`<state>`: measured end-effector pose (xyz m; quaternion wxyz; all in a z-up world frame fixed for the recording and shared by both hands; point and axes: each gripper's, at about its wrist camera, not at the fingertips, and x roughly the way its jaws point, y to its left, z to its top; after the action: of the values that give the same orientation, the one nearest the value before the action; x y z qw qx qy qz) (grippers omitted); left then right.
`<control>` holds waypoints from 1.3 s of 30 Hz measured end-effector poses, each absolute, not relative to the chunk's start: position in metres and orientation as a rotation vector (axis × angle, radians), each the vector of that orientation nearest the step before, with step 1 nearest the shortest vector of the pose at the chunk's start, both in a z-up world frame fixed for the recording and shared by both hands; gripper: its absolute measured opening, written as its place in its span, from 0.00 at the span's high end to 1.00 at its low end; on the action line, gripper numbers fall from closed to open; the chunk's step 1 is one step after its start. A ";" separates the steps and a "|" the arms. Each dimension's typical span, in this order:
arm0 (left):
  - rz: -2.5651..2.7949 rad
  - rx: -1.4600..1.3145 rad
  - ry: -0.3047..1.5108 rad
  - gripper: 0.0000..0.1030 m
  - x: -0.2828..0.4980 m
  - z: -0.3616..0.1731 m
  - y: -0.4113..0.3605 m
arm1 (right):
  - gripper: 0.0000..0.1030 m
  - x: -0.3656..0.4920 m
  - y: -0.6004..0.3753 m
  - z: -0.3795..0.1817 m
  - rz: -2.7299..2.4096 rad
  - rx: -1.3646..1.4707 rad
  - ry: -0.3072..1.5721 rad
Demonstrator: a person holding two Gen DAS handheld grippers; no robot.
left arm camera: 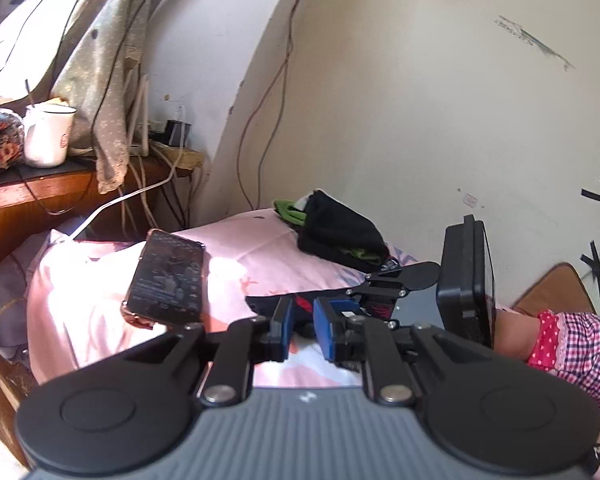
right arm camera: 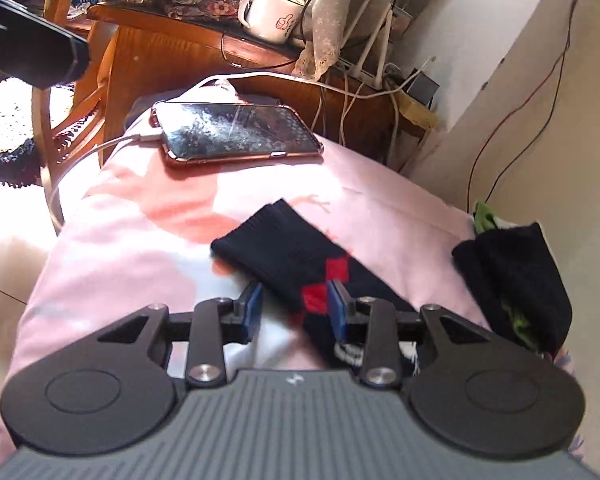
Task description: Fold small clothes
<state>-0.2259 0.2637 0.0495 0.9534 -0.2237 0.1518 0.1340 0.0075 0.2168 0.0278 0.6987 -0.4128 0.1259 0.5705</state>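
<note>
A dark navy sock with red diamonds lies flat on the pink bedding, its cuff pointing toward the phone. My right gripper is open low over the sock, its blue pads on either side of the patterned part. In the left wrist view my left gripper is open with a narrow gap and holds nothing; the sock shows just past its tips, and the right gripper's body is beyond to the right. A folded pile of black and green clothes sits by the wall.
A smartphone on a charging cable lies on the bedding to the far left. A wooden desk with a white mug, cables and a power strip stands behind. The wall bounds the bed on the right.
</note>
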 end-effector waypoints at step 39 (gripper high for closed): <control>-0.124 -0.274 0.593 0.98 0.192 -0.003 0.111 | 0.93 0.153 -0.264 0.093 0.245 0.501 0.205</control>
<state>0.1923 0.1105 -0.0034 0.9452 -0.1342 0.2913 -0.0610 0.1528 -0.2638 0.0927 0.9562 0.2468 0.1008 0.1208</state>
